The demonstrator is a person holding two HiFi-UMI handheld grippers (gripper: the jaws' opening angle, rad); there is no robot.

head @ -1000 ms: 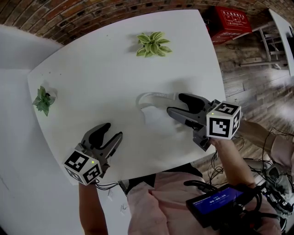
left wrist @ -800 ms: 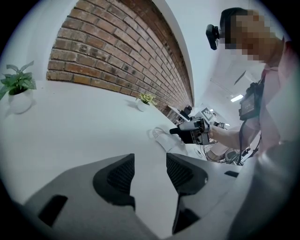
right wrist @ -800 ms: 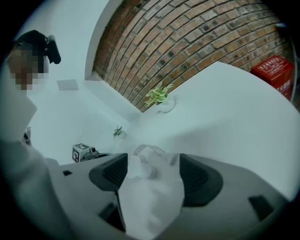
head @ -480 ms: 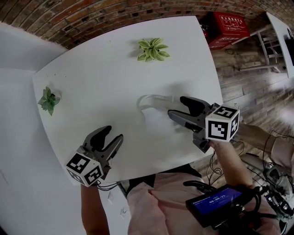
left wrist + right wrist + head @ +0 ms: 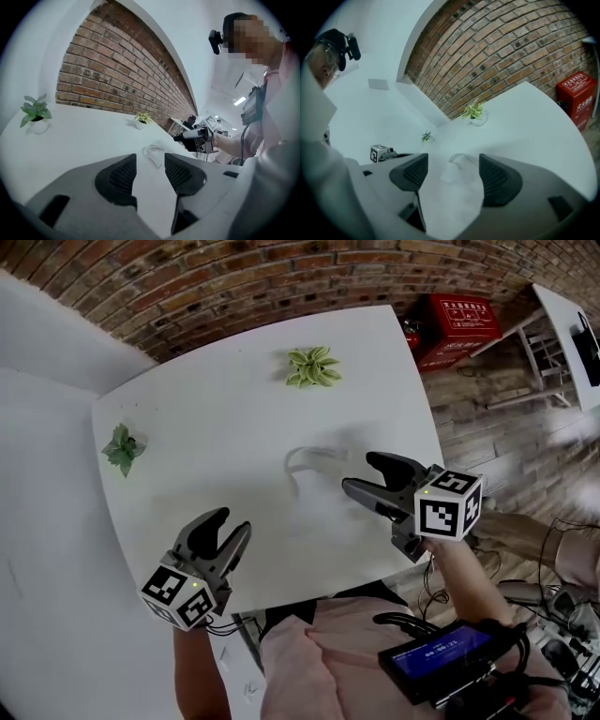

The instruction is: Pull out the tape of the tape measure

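The left gripper [image 5: 228,525] is hanging over the near edge of the table [image 5: 197,409]. Its jaws are standing wide, though they have just been closing a little, and nothing but bare tabletop is showing between them. The right gripper [image 5: 359,473] is hovering over the table's right side, its jaws also gaping wide and gripping nothing. Both are pointing down toward the tabletop.

The tape measure [image 5: 302,472] is lying on the table between the two grippers. It is nearer the right one, just ahead of its jaws, and touching neither. It is white and is showing only faintly against the white top. A short curl of tape [image 5: 314,450] is arching out from it toward the right gripper.

Farther out, one plant [image 5: 311,367] is sitting near the far edge and another plant [image 5: 122,448] near the left edge. A brick wall [image 5: 234,277] is running behind the table, and a red box [image 5: 459,320] is standing on the floor to the right.
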